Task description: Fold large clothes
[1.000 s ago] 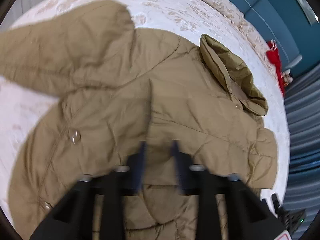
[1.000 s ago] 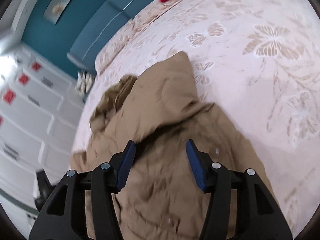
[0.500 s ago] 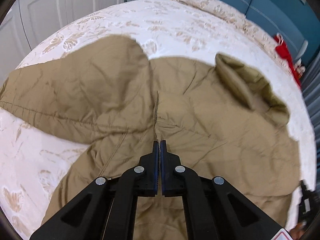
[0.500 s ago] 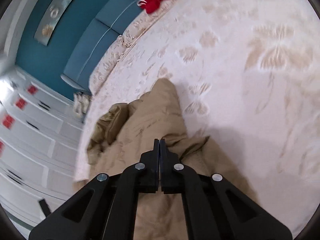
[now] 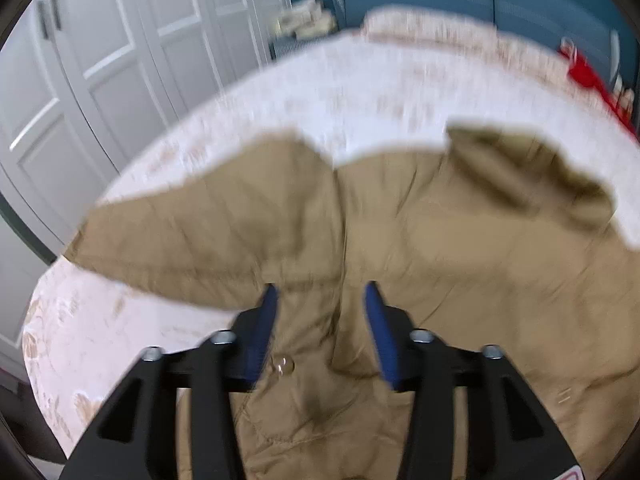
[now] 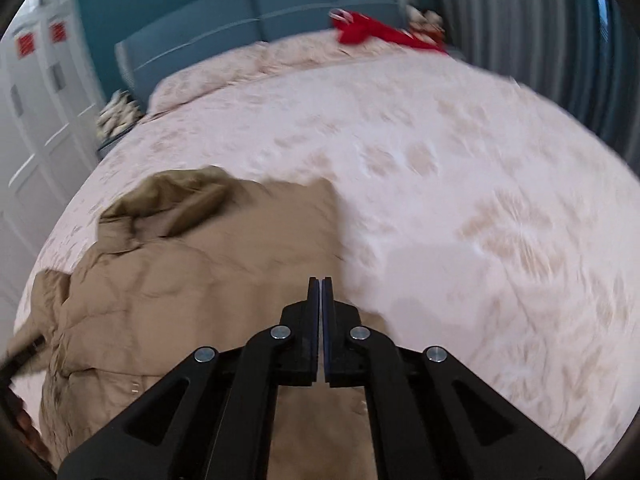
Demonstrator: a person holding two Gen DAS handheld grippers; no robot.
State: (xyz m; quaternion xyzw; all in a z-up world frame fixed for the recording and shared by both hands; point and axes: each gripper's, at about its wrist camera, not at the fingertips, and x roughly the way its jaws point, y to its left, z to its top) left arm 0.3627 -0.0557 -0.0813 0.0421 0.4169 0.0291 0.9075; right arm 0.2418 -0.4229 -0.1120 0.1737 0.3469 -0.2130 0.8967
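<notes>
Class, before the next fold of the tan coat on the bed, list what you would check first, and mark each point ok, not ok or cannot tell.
1. Left tool open, ready to grasp: ok.
2. Right tool open: not ok, it is shut.
3. Right tool holding nothing: cannot tell; no cloth shows between its fingers.
4. Coat lying on the bed: ok.
5. Sleeve folded in: not ok, it spreads outward to the left.
6. Hood flat: not ok, it is bunched.
7. Sharp view: not ok, both pictures blurred.
</notes>
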